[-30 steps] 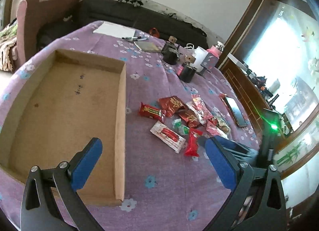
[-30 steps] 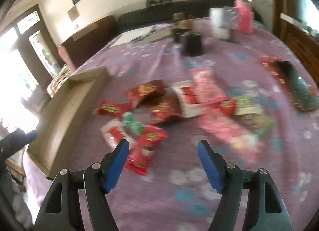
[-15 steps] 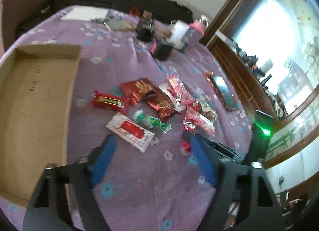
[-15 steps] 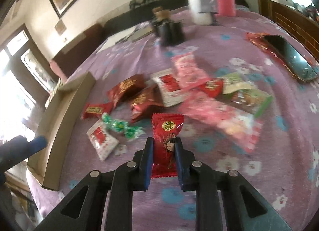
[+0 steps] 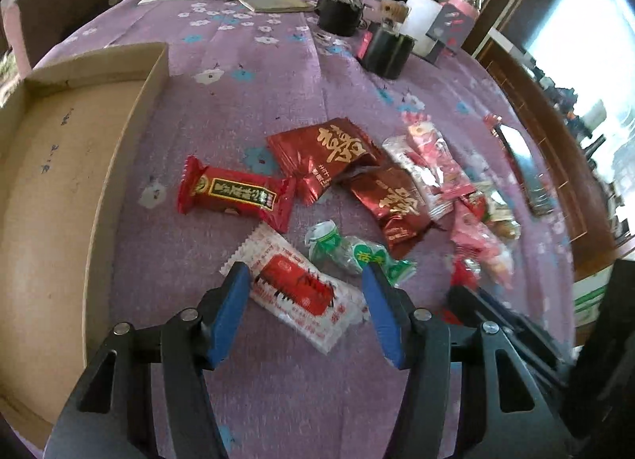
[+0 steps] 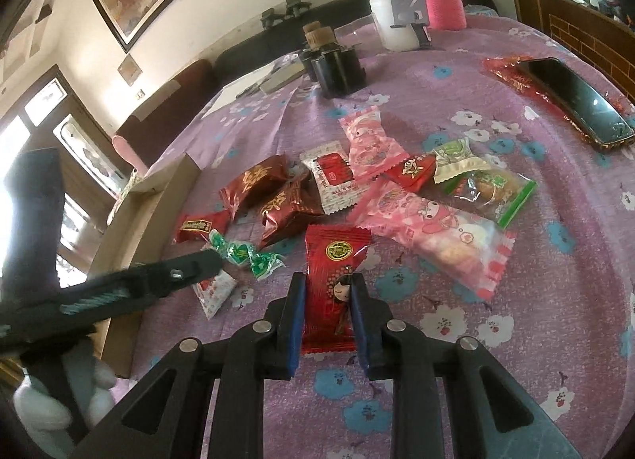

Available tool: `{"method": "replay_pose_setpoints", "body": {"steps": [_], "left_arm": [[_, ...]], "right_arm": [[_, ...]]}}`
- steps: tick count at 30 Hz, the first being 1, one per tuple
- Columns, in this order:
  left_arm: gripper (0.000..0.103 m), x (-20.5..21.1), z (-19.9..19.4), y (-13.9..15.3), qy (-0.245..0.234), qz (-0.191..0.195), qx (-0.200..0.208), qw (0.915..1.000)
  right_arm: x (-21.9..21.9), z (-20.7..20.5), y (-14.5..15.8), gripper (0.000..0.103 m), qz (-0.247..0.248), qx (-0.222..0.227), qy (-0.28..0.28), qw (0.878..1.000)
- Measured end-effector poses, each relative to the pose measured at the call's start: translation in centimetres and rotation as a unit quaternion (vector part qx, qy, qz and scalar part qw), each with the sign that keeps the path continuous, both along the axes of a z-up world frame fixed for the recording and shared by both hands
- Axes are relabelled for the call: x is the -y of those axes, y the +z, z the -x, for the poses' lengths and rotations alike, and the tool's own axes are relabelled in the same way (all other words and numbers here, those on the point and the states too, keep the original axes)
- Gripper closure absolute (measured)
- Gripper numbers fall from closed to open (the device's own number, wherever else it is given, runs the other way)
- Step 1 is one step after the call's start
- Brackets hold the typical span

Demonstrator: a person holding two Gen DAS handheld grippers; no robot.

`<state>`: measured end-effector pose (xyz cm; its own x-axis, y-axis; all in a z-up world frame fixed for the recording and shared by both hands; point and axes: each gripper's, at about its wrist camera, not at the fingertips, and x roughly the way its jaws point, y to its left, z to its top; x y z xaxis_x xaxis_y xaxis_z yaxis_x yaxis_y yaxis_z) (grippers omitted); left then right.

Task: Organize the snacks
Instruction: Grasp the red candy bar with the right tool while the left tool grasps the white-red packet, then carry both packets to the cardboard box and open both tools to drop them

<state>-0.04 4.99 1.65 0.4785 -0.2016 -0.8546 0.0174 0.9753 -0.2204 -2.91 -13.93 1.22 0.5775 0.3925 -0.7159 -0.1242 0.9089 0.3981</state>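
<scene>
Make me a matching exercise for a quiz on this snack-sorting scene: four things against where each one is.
Things:
1. red girl-print packet
2. white packet with red label
3. phone
4. cardboard tray

Places:
A. on a red wrapper, far from the tools
B. pinched in the right tool
C. beside the snack pile, nothing in it
D. between the left tool pads, jaws closing

Pairs: 1-B, 2-D, 3-A, 4-C

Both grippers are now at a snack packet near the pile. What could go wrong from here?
1. The right gripper pinches the red packet only at its lower part, so it may slip when lifted.
2. The left gripper is closing around the white packet; its right finger sits against the green candy and may drag it.
</scene>
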Motion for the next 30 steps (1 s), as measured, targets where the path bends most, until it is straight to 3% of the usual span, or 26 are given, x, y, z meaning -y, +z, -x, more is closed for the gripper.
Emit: {"method": "replay_pose_setpoints", "body": {"steps": [1, 2, 3, 7, 9, 16, 19, 20, 21, 23, 25, 28, 30], "left_arm": [[0.046, 0.4, 0.1, -0.1, -0.005, -0.015, 0.004, 0.9999], [0.055, 0.6, 0.2, -0.1, -0.009, -0.024, 0.008, 0.9996], [0.079, 0.9, 0.5, -0.1, -0.018, -0.031, 0.013, 0.9993], [0.088, 1.0, 1.6, 0.3, -0.04, -0.024, 0.019, 0.9987], [0.099, 0.9, 2.1, 0.5, -0.046, -0.015, 0.022, 0.9986], [0.099, 0.7, 4.0, 0.9, -0.066, -0.002, 0.021, 0.9976], [0.085, 0.5, 4.3, 1.1, -0.064, 0.011, 0.025, 0.9976], [0.068, 0.5, 4.4, 1.3, -0.061, 0.013, 0.03, 0.9976], [0.044, 0.4, 4.5, 1.5, -0.056, 0.01, 0.038, 0.9976], [0.02, 0.7, 4.9, 2.2, -0.048, -0.002, 0.069, 0.9964], [0.02, 1.3, 5.1, 2.5, -0.056, -0.017, 0.093, 0.994], [0.02, 2.5, 4.5, 1.8, -0.063, -0.056, 0.089, 0.9925], [0.021, 2.4, 4.0, 1.4, -0.059, -0.053, 0.079, 0.9937]], "right_arm": [[0.1, 0.0, 0.0, 0.078, -0.002, 0.0, -0.001, 1.0], [0.1, 0.0, 0.0, 0.078, -0.004, -0.001, -0.002, 1.0], [0.2, 0.0, 0.0, 0.078, -0.005, -0.002, -0.002, 1.0], [0.3, -0.1, -0.1, 0.078, -0.01, -0.004, -0.002, 1.0], [0.2, -0.1, 0.0, 0.079, -0.01, -0.004, 0.001, 1.0], [-0.7, 0.3, 0.2, 0.082, 0.013, 0.009, 0.009, 1.0], [-0.9, 0.3, 0.3, 0.081, 0.021, 0.011, 0.008, 1.0], [-0.9, 0.3, 0.3, 0.081, 0.022, 0.012, 0.007, 1.0], [-0.8, 0.3, 0.3, 0.081, 0.022, 0.011, 0.005, 1.0], [-0.7, 0.4, 0.2, 0.08, 0.022, 0.011, 0.002, 1.0], [-0.7, 0.3, 0.2, 0.08, 0.022, 0.01, 0.0, 1.0], [-0.7, 0.3, 0.2, 0.08, 0.024, 0.01, 0.0, 1.0], [-0.4, 0.2, 0.1, 0.08, 0.019, 0.007, -0.005, 1.0]]}}
